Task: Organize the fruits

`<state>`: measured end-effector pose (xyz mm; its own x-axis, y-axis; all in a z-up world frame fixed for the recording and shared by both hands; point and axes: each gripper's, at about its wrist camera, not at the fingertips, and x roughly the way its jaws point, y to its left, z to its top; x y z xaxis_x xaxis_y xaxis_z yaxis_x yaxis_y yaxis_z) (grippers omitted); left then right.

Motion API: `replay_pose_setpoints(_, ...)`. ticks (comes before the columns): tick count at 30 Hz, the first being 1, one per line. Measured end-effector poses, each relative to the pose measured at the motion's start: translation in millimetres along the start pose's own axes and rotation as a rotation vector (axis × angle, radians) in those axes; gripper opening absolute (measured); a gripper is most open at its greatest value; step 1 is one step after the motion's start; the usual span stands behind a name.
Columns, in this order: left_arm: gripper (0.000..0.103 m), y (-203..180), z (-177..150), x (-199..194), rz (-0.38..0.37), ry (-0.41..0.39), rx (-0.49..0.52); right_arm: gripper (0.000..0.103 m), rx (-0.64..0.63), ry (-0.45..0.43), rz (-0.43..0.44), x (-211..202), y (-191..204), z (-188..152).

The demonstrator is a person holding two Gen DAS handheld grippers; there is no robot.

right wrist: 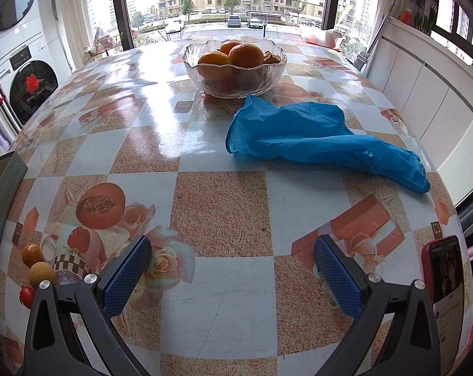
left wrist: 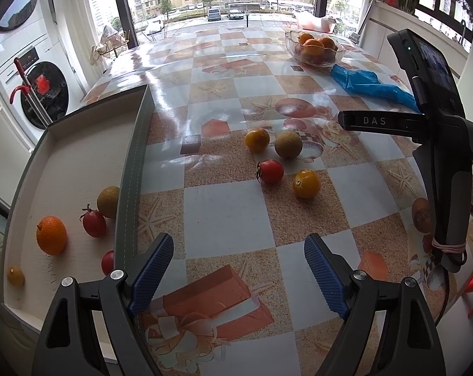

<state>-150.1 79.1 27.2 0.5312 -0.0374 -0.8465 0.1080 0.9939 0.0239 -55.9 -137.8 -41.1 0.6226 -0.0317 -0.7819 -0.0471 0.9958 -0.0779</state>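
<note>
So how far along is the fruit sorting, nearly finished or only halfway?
About halfway, I'd guess. Done: five small fruits lie in the white box with grey walls, including an orange kumquat and a red cherry tomato. In hand: nothing; the left gripper and right gripper are both open and empty. Left: four loose fruits on the checked tablecloth, such as the red tomato and yellow tomato.

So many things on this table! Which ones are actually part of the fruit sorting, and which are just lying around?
Part of the job:
- four loose fruits on the table: red tomato, two yellow tomatoes, brownish round fruit
- tray already holding some fruit
- glass bowl of oranges, possibly
- left tool and right tool, both open

Just lying about:
- blue glove
- phone
</note>
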Motion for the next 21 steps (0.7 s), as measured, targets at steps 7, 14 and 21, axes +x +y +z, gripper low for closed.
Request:
replay_pose_setpoints(7,0.087,2.7,-0.2,-3.7,0.005,-0.01,0.005,0.103,0.0,0.0,0.0,0.3,-0.1,-0.1)
replay_pose_setpoints(14,0.087,9.3,2.3,-10.3,0.006,-0.035,0.001,0.103,0.0,0.0,0.0,0.4,-0.1,-0.2)
replay_pose_setpoints(21,0.087,17.2,4.7,-12.3,0.01,-0.049,-0.017,0.103,-0.001,0.006,-0.003,1.0,0.4,0.2)
